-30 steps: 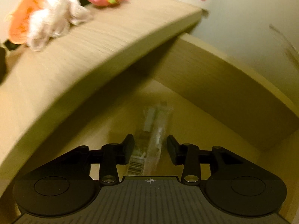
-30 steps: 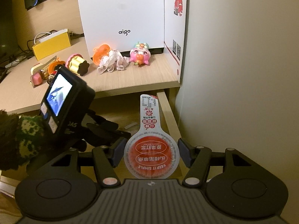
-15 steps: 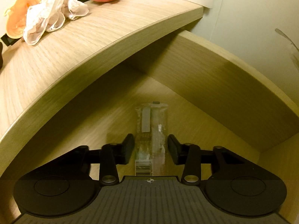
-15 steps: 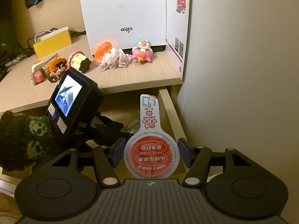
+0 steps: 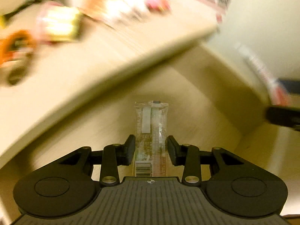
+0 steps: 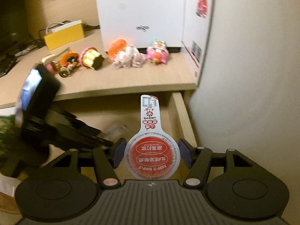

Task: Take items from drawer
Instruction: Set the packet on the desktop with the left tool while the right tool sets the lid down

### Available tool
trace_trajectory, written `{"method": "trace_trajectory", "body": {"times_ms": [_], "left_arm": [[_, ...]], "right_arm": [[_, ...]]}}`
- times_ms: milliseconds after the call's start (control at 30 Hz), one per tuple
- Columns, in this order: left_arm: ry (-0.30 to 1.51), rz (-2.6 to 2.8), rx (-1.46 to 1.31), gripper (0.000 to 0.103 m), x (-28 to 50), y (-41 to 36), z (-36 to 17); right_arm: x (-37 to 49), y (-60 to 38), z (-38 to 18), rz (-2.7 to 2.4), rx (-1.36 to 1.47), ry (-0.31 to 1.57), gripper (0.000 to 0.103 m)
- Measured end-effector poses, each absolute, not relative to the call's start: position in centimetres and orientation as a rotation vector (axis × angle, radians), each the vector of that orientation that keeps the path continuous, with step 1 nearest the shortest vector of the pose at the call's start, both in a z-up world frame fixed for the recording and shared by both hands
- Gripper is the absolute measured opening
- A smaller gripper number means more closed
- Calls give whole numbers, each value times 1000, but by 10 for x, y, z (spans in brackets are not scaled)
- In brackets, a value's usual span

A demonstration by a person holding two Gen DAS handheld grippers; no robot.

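A clear plastic packet (image 5: 150, 123) with a barcode stands between the pads of my left gripper (image 5: 151, 150). It stays sharp while everything behind it is smeared, so it moves with the gripper, whose jaws are closing on it. Below it lies the open wooden drawer (image 5: 196, 131). My right gripper (image 6: 152, 147) is shut on a round cup with a red lid and a long tab (image 6: 151, 155), held above the drawer's right wall (image 6: 181, 112). In the right wrist view the left gripper (image 6: 75, 131) is a blur over the drawer's left half, with the packet (image 6: 114, 129) at its tip.
The desk top (image 6: 131, 78) above the drawer bears several small toys: a pink one (image 6: 157, 54), an orange and white one (image 6: 123, 54), a yellow cupcake (image 6: 91, 58). A white box (image 6: 140, 15) and a yellow box (image 6: 63, 34) stand behind. A wall (image 6: 253, 75) closes the right side.
My left gripper has risen and drawn back from the drawer with the packet between its pads, and more of the desk top now shows. The right gripper has stayed in place with the cup.
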State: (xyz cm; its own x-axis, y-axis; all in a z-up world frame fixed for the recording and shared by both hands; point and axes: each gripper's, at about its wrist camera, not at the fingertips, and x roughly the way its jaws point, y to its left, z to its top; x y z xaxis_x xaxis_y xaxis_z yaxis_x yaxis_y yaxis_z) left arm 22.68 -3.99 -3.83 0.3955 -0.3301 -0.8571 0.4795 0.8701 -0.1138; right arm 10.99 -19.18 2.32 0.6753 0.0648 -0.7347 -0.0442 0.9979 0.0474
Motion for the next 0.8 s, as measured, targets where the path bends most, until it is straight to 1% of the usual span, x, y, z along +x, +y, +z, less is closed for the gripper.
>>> {"method": "trace_trajectory", "body": {"times_ms": [100, 200, 267, 300, 400, 467, 600, 800], "left_arm": [[942, -469, 29, 41, 204, -2, 8], [775, -387, -70, 41, 192, 35, 60], [669, -301, -114, 41, 199, 70, 86], [641, -256, -128, 41, 224, 82, 92], [607, -129, -123, 41, 250, 113, 96], [627, -78, -147, 41, 256, 141, 101], [690, -41, -165, 41, 268, 172, 81], [738, -42, -205, 41, 282, 196, 58]], "right_arm": [[123, -186, 37, 106, 30, 807, 61], [142, -177, 70, 164, 16, 716, 61], [158, -166, 94, 184, -18, 649, 61], [169, -159, 105, 196, -35, 619, 61], [202, -137, 126, 240, -73, 548, 61], [223, -120, 128, 264, -96, 546, 61], [269, -85, 117, 293, -137, 573, 61], [309, -44, 97, 337, -172, 627, 61]]}}
